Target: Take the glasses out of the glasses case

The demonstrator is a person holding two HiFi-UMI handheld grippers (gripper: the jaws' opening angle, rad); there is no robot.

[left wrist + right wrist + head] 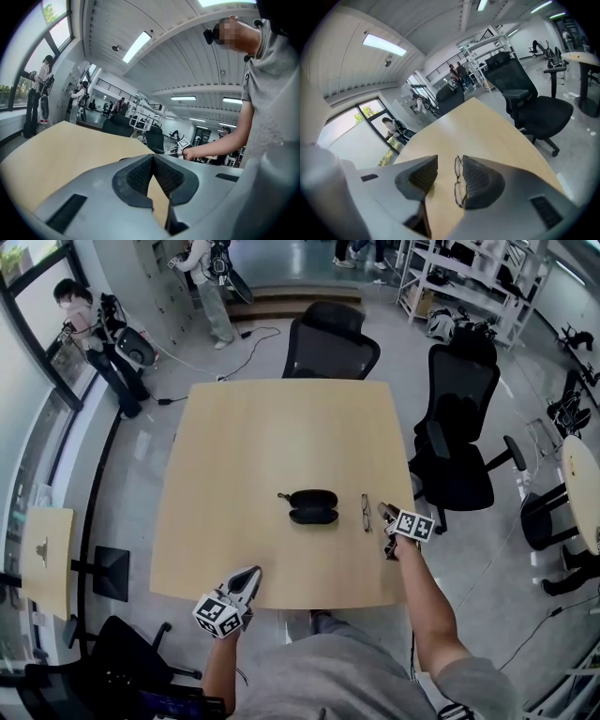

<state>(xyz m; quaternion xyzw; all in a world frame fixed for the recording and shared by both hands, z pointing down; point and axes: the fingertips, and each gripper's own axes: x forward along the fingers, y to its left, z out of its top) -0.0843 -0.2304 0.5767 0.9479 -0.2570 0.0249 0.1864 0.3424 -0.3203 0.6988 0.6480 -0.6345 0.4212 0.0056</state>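
A black glasses case lies open near the middle of the wooden table. The thin-framed glasses lie folded on the table just right of it. My right gripper hovers just right of the glasses, jaws open and holding nothing. In the right gripper view the glasses lie on the table below the gap, close to the right jaw of the gripper. My left gripper is at the table's near edge, away from the case. Its jaws meet at the tips with nothing between them.
Black office chairs stand at the far side and to the right of the table. Two people stand at the far left by the windows. A small round table is at the right edge.
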